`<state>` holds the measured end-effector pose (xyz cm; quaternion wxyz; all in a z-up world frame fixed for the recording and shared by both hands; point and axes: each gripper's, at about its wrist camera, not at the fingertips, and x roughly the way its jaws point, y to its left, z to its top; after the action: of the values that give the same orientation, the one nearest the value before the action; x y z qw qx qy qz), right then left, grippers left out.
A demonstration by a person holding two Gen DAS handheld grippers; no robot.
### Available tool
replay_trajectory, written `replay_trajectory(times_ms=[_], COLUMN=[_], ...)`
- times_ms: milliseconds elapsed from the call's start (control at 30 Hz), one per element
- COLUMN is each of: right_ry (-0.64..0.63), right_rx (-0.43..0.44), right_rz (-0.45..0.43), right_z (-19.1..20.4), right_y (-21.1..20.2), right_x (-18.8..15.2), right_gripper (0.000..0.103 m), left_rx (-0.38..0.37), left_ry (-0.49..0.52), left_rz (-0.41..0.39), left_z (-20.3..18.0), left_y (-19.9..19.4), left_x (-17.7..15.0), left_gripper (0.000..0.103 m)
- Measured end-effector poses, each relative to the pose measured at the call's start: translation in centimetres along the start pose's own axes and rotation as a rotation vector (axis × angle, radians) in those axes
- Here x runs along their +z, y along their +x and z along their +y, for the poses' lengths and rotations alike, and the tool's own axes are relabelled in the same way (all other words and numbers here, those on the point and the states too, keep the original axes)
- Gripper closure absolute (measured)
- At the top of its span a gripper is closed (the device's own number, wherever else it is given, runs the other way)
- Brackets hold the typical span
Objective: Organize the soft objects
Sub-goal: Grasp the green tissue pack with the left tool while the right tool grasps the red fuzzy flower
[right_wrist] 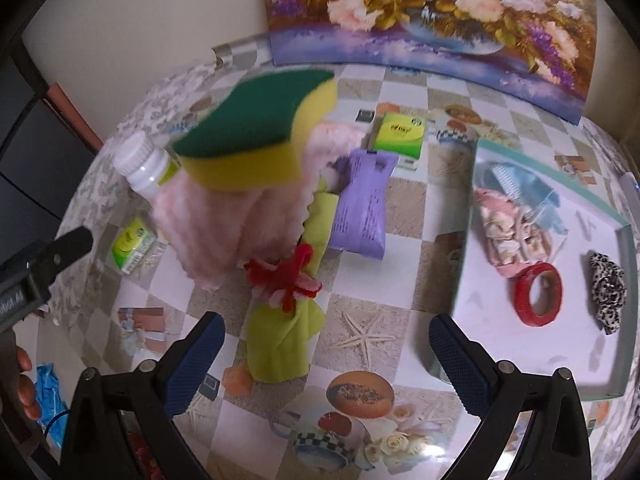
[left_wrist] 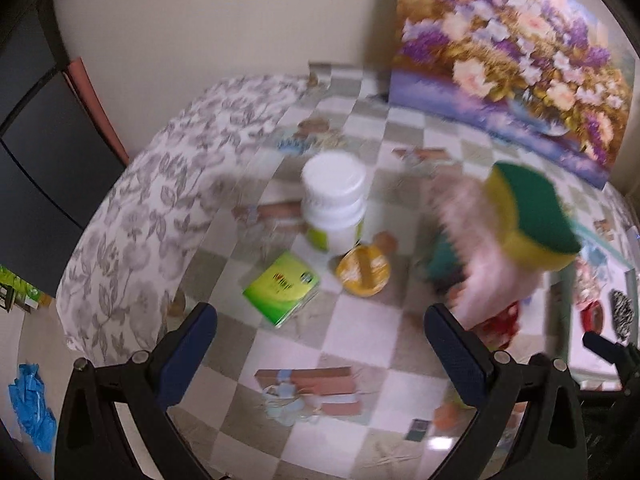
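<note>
Beside the tray [right_wrist: 624, 236], both grippers [left_wrist: 320, 344] [right_wrist: 326, 354] gape empty; next, I judge, one must pinch the sponge [right_wrist: 256, 132] on the pink cloth [right_wrist: 224, 224].

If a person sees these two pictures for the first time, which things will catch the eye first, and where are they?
First comes the green-and-yellow sponge, raised above the table on a fluffy pink cloth, left of centre in the right wrist view. Behind it, a large flower painting leans against the wall at the table's far edge. On the right, a pale tray holds a red ring and a leopard-print scrunchie.
</note>
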<state>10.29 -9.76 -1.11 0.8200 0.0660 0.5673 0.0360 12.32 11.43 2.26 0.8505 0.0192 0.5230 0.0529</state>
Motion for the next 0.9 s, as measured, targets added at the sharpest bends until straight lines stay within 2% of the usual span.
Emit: replay_trajectory(times_ms=[200,333,400,533,900], right_ry=[0.027,0.042,0.040,0.018,-0.035], right_rx=[0.010,0.017,0.005,-0.017,-0.012], right_rz=[0.027,0.021,0.014,-0.002,-0.006], right_z=[0.0,0.1,0.2,0.6,2.1], right_y=[2.8,3.6,4.0,4.4,5.9], right_x=[0.2,0.4,0.5,0.6,0.9], right_gripper=[0.000,0.000,0.000,0.001,0.017], left_rx=[0.034,0.000,0.006,-0.035,-0.070], left_ry=[0.029,0.035,0.045,0.044,0.111], left_rz=[0.050,0.077,0.098,0.140,0.145], left_z=[2.4,4.2,4.8,5.6,6.0], left_y=[4.0,6.6,8.0,10.5,13.0], left_x=[0.1,0.6,0.6,0.6,1.6], left_gripper=[0.000,0.000,0.000,0.000,0.000])
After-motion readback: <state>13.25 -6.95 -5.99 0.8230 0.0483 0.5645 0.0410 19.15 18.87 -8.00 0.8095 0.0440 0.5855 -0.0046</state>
